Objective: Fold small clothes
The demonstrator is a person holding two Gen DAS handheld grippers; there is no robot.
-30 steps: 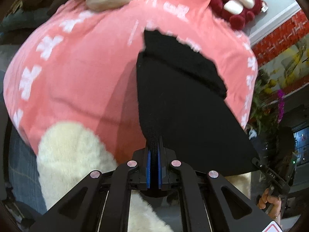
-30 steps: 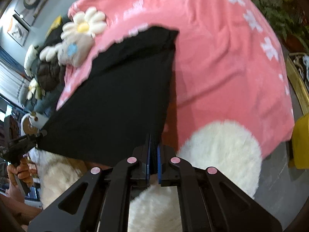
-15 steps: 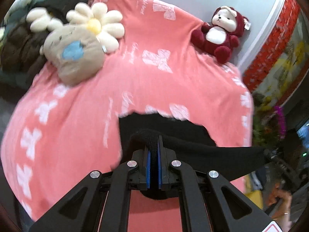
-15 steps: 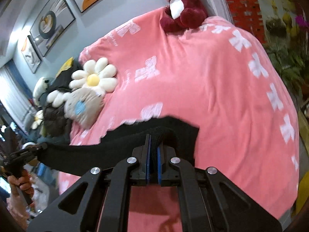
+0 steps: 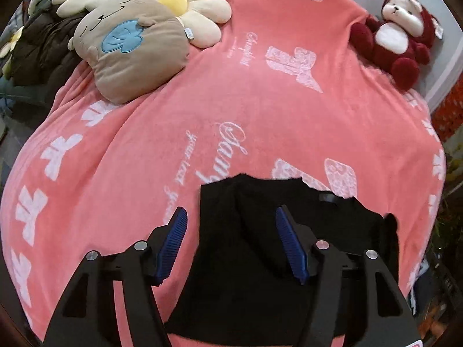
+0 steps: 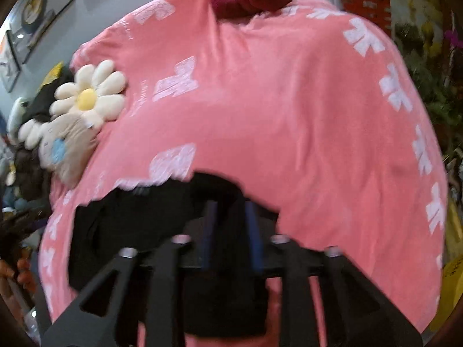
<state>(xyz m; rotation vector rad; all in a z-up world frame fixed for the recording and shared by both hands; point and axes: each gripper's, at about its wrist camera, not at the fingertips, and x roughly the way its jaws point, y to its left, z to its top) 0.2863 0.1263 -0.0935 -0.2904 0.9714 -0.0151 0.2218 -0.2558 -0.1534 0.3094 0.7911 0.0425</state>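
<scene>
In the left wrist view, dark jackets (image 5: 40, 49) are piled at the far left edge of the bed; beside them lies a beige bunny cushion (image 5: 130, 49) with a blue patch, touching a daisy-shaped pillow (image 5: 185, 5) just behind it; the pink blanket (image 5: 202, 110) with white bows and script covers the whole bed; the left gripper (image 5: 230, 243) has its jaws spread wide, holding nothing, its left blue pad over bare blanket and its right pad over the cloth; the black garment (image 5: 249, 260) lies folded on the near part of the blanket, a small tag showing near its far edge; a red-and-white plush bear (image 5: 399, 37) sits at the far right against the wall.

In the blurred right wrist view, the daisy pillow (image 6: 89, 95) and bunny cushion (image 6: 66, 150) sit at the left; the garment (image 6: 144, 219) lies low on the blanket (image 6: 289, 115); the right gripper (image 6: 231, 234) is partly parted over the garment's right end, with black cloth between its pads but not pinched.
</scene>
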